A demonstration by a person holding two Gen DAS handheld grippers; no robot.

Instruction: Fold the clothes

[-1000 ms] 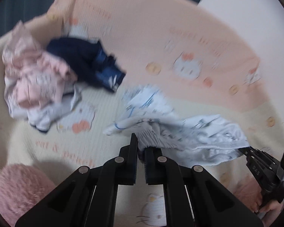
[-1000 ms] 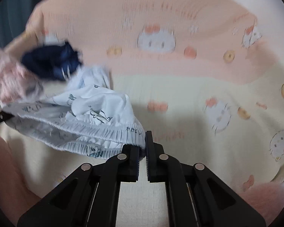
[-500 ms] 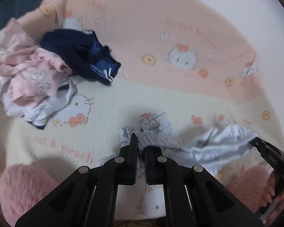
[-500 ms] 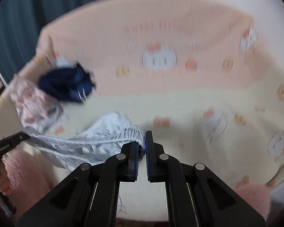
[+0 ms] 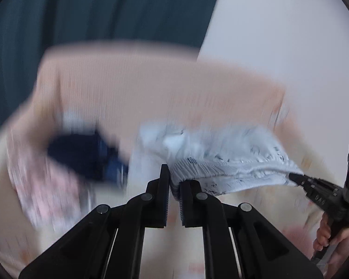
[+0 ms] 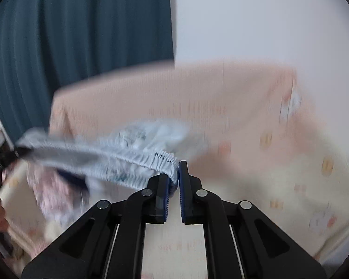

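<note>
Both views motion-blurred. No containers seen; loose clothes lie straight on the blanket.

Task item: white printed shorts w/ elastic waistband (image 5: 221, 160), held up off the pink-and-cream cartoon blanket (image 5: 151, 88), stretched betw. the two grippers. Long axis = waistband, running roughly horizontal side to side across left wrist view, w/ a slight sag mid-span. Rest of the fabric bunches up and beyond the band, toward the far side of the bed. In right wrist view the same shorts (image 6: 137, 153) run from the jaw tips off to the left edge.

L gripper (image 5: 174, 181): jaws nearly closed, only a narrow gap, waistband end pinched betw. the pads. R gripper (image 6: 174, 176): same, jaws close together, blue pads clamping the other waistband end, small black print on the band just by the tips. R gripper also visible in left wrist view (image 5: 297, 178) at far right, tip biting the band, person's hand (image 5: 332, 239) on its handle, green LED lit.

Other clothes: navy garment (image 5: 86, 155) on blanket, left of shorts; pink-and-white garment pile (image 5: 41, 186) beside it, further left, too blurred for detail. Background: teal curtain (image 6: 69, 30) left, white wall (image 6: 256, 18) right.
</note>
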